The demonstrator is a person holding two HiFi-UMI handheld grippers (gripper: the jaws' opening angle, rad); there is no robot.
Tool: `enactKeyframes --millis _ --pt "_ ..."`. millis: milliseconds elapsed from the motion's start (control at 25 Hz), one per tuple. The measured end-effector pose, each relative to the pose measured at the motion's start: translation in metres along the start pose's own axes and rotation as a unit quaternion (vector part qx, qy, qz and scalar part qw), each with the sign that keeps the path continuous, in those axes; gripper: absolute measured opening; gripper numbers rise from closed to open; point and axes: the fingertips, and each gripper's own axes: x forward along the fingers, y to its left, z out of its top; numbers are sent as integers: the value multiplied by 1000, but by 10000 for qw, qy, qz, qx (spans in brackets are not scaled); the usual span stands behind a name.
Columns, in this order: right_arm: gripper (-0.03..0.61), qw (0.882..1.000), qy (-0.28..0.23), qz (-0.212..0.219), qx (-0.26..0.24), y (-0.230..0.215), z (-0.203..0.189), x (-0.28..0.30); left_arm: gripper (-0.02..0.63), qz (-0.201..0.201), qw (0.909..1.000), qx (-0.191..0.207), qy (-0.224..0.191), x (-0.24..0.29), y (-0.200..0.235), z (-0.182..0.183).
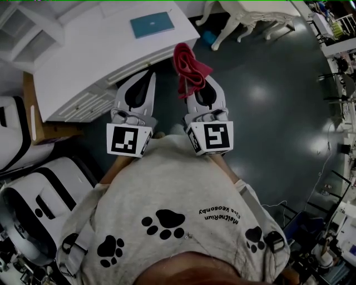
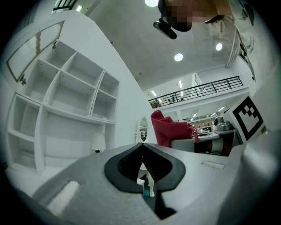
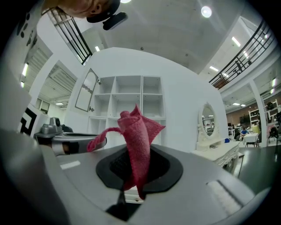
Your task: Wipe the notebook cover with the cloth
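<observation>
A teal notebook [image 1: 152, 24] lies flat on the white desk [image 1: 100, 61] at the top of the head view. A red cloth [image 1: 189, 68] sticks up from my right gripper [image 1: 201, 83], which is shut on it; the same red cloth [image 3: 138, 140] stands crumpled between the jaws in the right gripper view. My left gripper [image 1: 146, 78] is held beside the right one, short of the desk's near edge, jaws closed with nothing between them. The cloth [image 2: 169, 129] also shows to the right in the left gripper view. Both grippers hang in front of the person's chest.
The desk has drawers [image 1: 83, 103] on its front and a white shelf unit [image 2: 61, 96] with open compartments on top. A white dressing table [image 1: 250, 14] stands at the far right. White cases [image 1: 39, 195] sit on the dark floor [image 1: 278, 111] at the left.
</observation>
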Motion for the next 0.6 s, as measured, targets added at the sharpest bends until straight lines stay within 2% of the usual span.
enactKeyframes --millis 400,600 --pt "49 10000 27 30 -3 11 -1 -1 -3 57 9998 -140 97 -13 5 -9" --pt "49 10000 -50 48 -29 7 -4 3 -3 82 9999 -89 -28 -11 7 -11"
